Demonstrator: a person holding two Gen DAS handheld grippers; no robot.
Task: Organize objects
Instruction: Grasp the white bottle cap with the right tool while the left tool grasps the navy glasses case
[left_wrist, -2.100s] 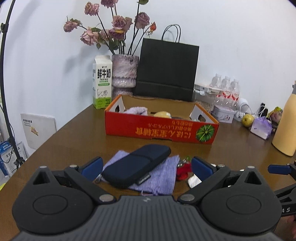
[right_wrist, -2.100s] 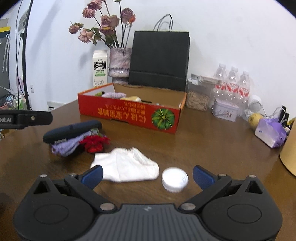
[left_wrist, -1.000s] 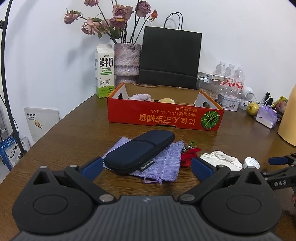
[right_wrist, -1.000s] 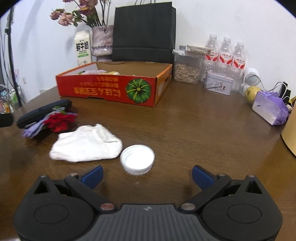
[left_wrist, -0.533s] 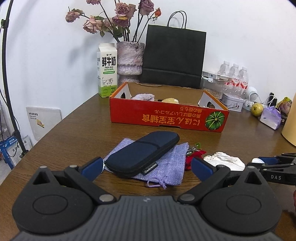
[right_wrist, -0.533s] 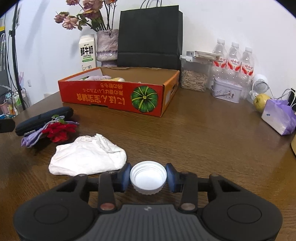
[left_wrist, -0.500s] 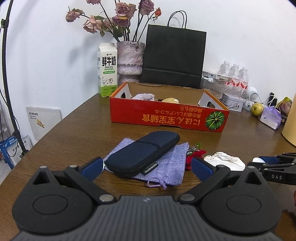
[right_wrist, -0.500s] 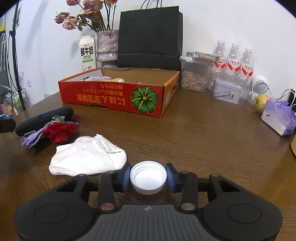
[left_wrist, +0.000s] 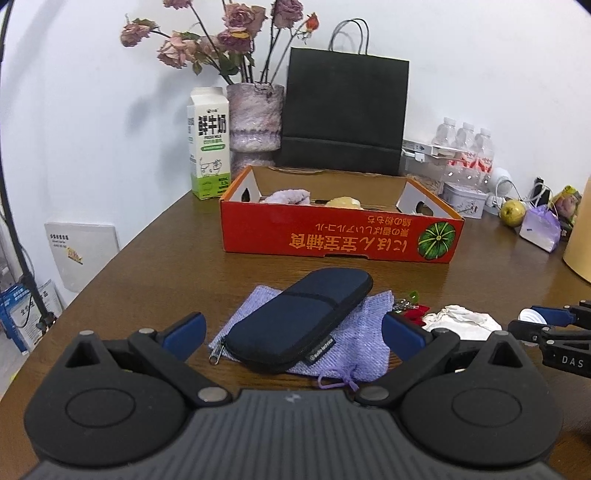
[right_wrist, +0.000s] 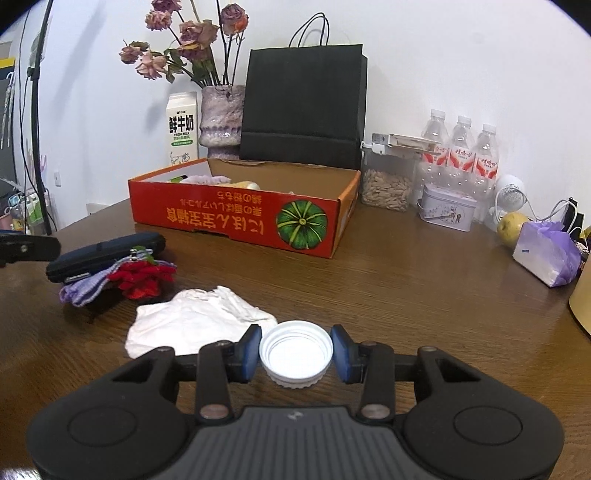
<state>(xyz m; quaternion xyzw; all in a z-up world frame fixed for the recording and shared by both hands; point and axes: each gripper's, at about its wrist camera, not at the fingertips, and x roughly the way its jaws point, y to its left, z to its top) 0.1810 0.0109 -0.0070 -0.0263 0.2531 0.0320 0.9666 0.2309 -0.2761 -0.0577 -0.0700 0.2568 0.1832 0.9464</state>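
Observation:
My right gripper (right_wrist: 295, 354) is shut on a white bottle cap (right_wrist: 295, 353), open side up, just above the brown table (right_wrist: 406, 295). A crumpled white cloth (right_wrist: 192, 321) lies just left of it. A red knitted flower (right_wrist: 142, 278), a purple pouch (left_wrist: 354, 332) and a dark blue zip case (left_wrist: 299, 325) lie further left. My left gripper (left_wrist: 291, 332) is open and empty, its fingers either side of the case's near end. The red cardboard box (left_wrist: 340, 236) stands behind, with a purple cloth (left_wrist: 288, 195) and a yellow item inside.
Behind the box stand a milk carton (left_wrist: 208, 147), a vase of dried roses (left_wrist: 255, 118) and a black paper bag (left_wrist: 343, 114). At the right are a seed jar (right_wrist: 386, 184), water bottles (right_wrist: 460, 151), a tin (right_wrist: 447, 212), a pear (right_wrist: 511, 229) and a purple tissue pack (right_wrist: 546, 258).
My right gripper came down around the white cap and shut on it about half a second ago, and now holds it slightly raised. My left gripper drew back a little from the case.

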